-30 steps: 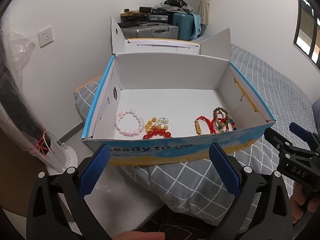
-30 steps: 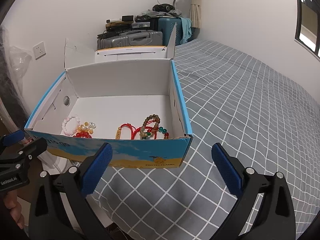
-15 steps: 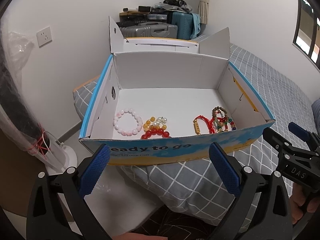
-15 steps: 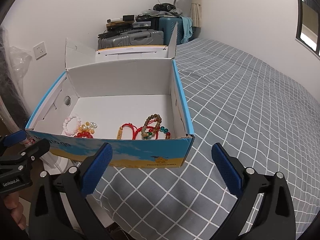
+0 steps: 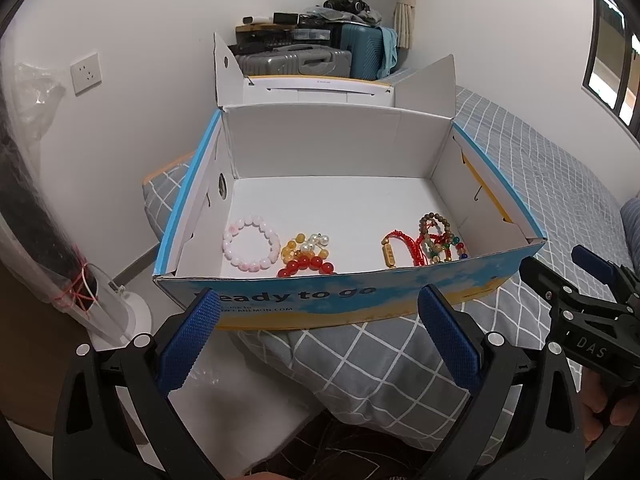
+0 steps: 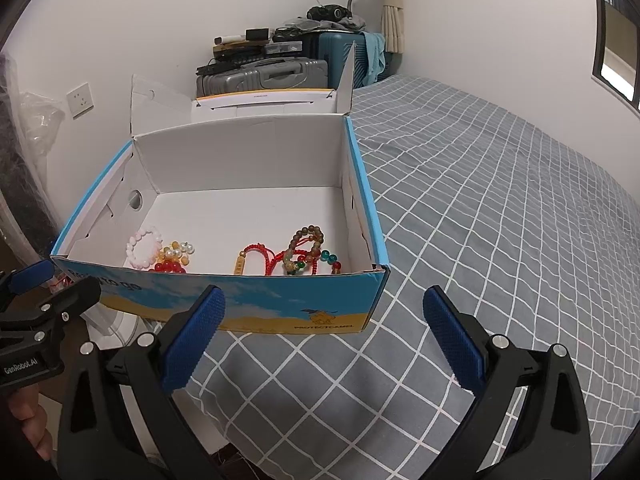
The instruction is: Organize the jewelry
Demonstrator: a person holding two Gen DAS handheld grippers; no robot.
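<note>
Jewelry sits along the near edge of the open box (image 5: 304,300) at the bed's corner, and both grippers hang just short of it. Left gripper (image 5: 320,336) spread wide, nothing held; right gripper (image 6: 324,332) spread wide too, nothing held. Inside: pink bracelet (image 5: 251,243) at left, red and yellow beads (image 5: 306,254) beside it, red cord bracelet (image 5: 400,246) and a tangle of brown beads (image 5: 438,238) at right. Behind, the checked bed (image 6: 500,200) stretches away; suitcases (image 6: 264,76) stack against the far wall.
</note>
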